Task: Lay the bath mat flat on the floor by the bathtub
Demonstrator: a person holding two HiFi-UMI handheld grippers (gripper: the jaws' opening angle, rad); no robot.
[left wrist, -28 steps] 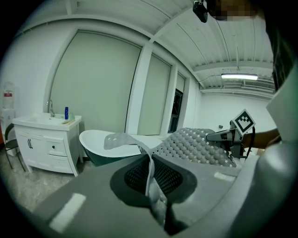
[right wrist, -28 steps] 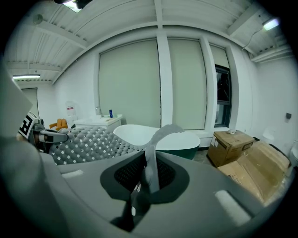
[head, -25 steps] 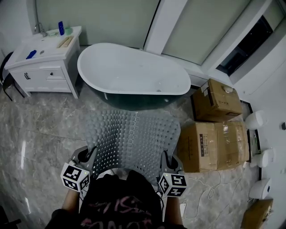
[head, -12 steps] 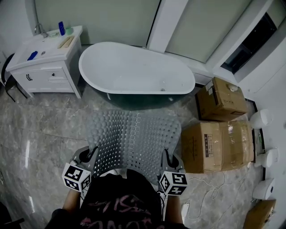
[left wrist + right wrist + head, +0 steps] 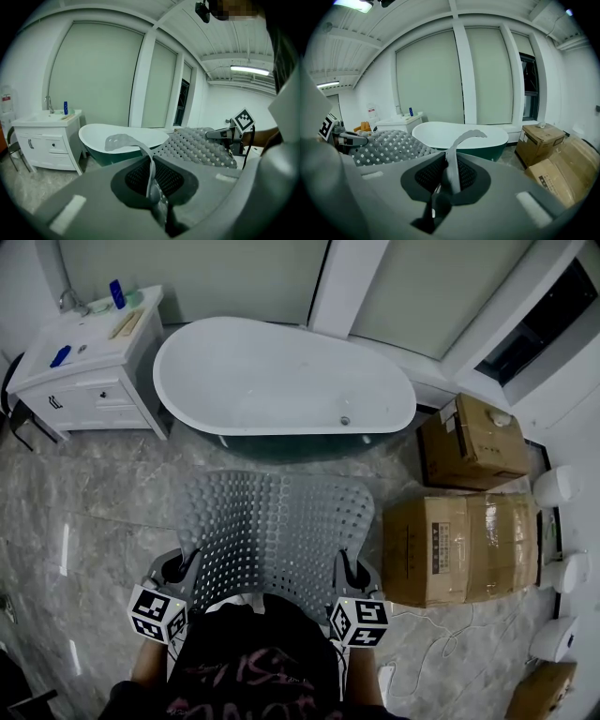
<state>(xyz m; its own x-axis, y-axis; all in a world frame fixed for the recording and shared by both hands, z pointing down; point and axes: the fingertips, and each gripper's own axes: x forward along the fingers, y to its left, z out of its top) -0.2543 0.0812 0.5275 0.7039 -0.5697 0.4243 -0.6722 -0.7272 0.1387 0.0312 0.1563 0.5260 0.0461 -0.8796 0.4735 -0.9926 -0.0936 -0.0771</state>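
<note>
The grey bath mat (image 5: 272, 531), covered in bumps and small holes, hangs spread in the air between my two grippers, in front of the white bathtub (image 5: 281, 381). My left gripper (image 5: 183, 570) is shut on the mat's near left corner. My right gripper (image 5: 347, 568) is shut on the near right corner. In the left gripper view a thin fold of mat (image 5: 151, 173) rises out of the closed jaws, and the rest of the mat (image 5: 197, 145) stretches right. In the right gripper view the pinched mat edge (image 5: 452, 171) curls upward. The mat's far edge droops toward the tub.
A white vanity cabinet (image 5: 84, 362) with bottles on top stands left of the tub. Two cardboard boxes (image 5: 459, 540) (image 5: 473, 442) sit on the right, close to the mat's right edge. A white cable (image 5: 441, 634) trails across the marble floor (image 5: 94, 502).
Both grippers and the mat have moved forward toward the tub and a little down. The mat stays spread and held at both corners.
</note>
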